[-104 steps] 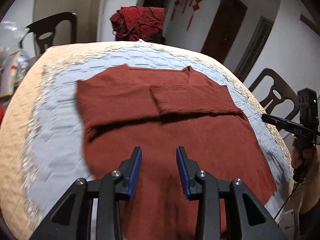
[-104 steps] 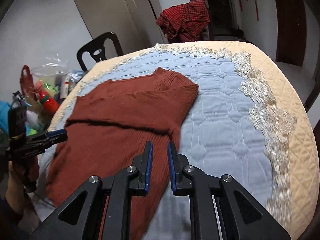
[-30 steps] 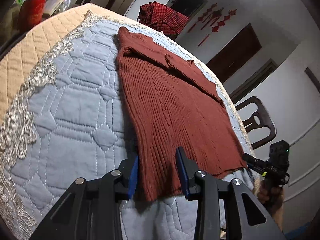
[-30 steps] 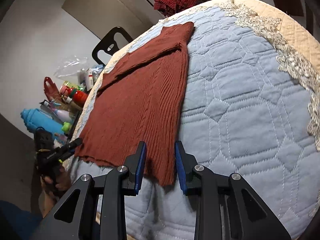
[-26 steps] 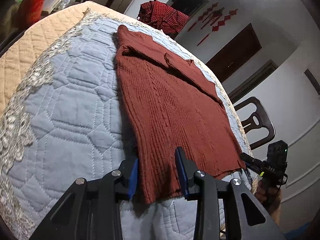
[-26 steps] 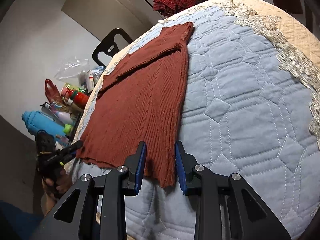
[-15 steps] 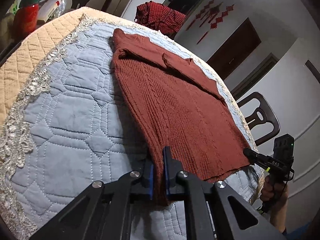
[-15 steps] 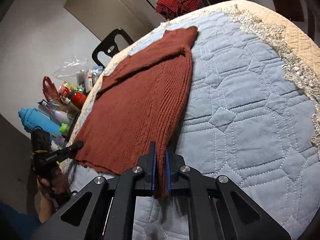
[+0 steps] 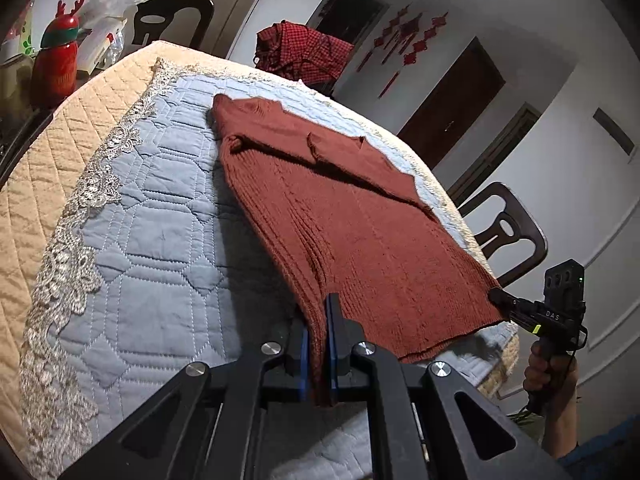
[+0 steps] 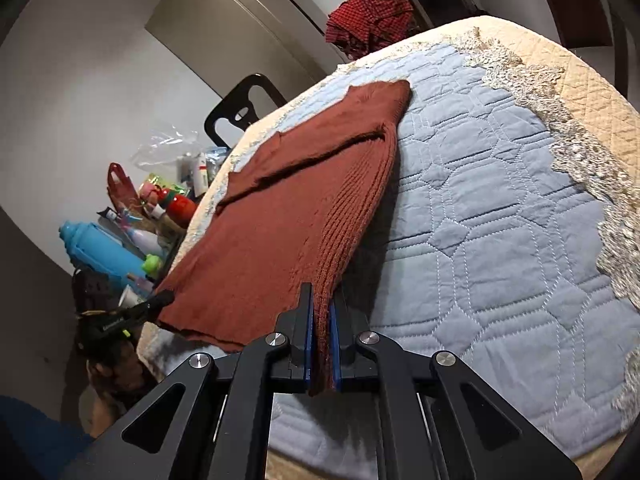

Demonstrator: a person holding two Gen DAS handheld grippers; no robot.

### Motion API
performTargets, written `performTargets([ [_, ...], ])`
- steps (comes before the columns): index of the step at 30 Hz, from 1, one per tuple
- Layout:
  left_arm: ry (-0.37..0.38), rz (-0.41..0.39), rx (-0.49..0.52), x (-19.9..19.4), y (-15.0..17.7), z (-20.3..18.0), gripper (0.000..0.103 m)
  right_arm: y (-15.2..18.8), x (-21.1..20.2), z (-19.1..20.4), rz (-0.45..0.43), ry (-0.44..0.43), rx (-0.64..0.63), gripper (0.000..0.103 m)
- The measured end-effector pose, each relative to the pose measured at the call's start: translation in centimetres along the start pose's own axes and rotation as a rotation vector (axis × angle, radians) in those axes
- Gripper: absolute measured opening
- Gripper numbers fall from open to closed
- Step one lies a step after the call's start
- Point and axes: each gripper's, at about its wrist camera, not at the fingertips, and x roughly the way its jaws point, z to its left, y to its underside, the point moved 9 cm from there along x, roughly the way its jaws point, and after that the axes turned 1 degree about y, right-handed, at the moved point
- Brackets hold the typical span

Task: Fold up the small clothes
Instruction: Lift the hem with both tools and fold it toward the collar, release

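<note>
Left wrist: left tool (image 9: pixel 318 322) pinches sweater (image 9: pixel 360 220).

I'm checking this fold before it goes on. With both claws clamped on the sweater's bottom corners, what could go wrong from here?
The left claw and right claw each pinch only a narrow bit of the rust-red knit sweater's hem, so a corner may slip out.

The sleeves lie loosely folded across the chest; dragging the hem could pull them askew.

The sweater lies near the edge of the quilted table cover, so it could slide off.
</note>
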Motion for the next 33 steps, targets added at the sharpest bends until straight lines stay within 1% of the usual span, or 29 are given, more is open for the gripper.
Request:
performTargets([
  [5, 0.029, -0.034, -0.005, -2.2, -0.1, -0.4, 0.009, 0.3, -2.1, 1.2, -0.026, -0.034, -0.011, 0.006],
  [10, 0.039, -0.066, -0.004, -3.8, -0.4, -0.9, 0.009, 0.4, -4.1, 2.5, -0.053, -0.047, -0.037, 0.006],
  [13, 0.052, -0.086, -0.007, -3.5, -1.4, -0.9, 0.009, -0.2, -4.1, 2.8, -0.074, -0.059, -0.043, 0.006],
  [16, 0.072, -0.110, 0.000, -2.9, -3.5, -1.3, 0.009, -1.6, -3.5, 3.1, -0.093, -0.079, -0.047, 0.006],
  [18, 0.080, -0.133, 0.010, -2.6, -5.0, -1.9, 0.009, -3.3, -3.1, 3.7, -0.116, -0.099, -0.057, 0.006],
  [21, 0.091, -0.179, 0.027, -2.3, -8.2, -2.2, 0.009, -5.9, -3.1, 4.5, -0.152, -0.139, -0.068, 0.006],
  [25, 0.086, -0.210, 0.017, -1.1, -12.5, -1.6, 0.009, -10.1, -2.5, 5.0, -0.184, -0.153, -0.079, 0.006],
  [29, 0.062, -0.196, -0.025, 1.6, -15.9, 0.1, 0.009, -13.8, -0.6, 4.1, -0.176, -0.149, -0.048, 0.006],
  [33, 0.022, -0.140, -0.076, 5.6, -17.4, 2.5, 0.009, -16.5, 2.6, 1.8, -0.136, -0.138, 0.019, 0.006],
])
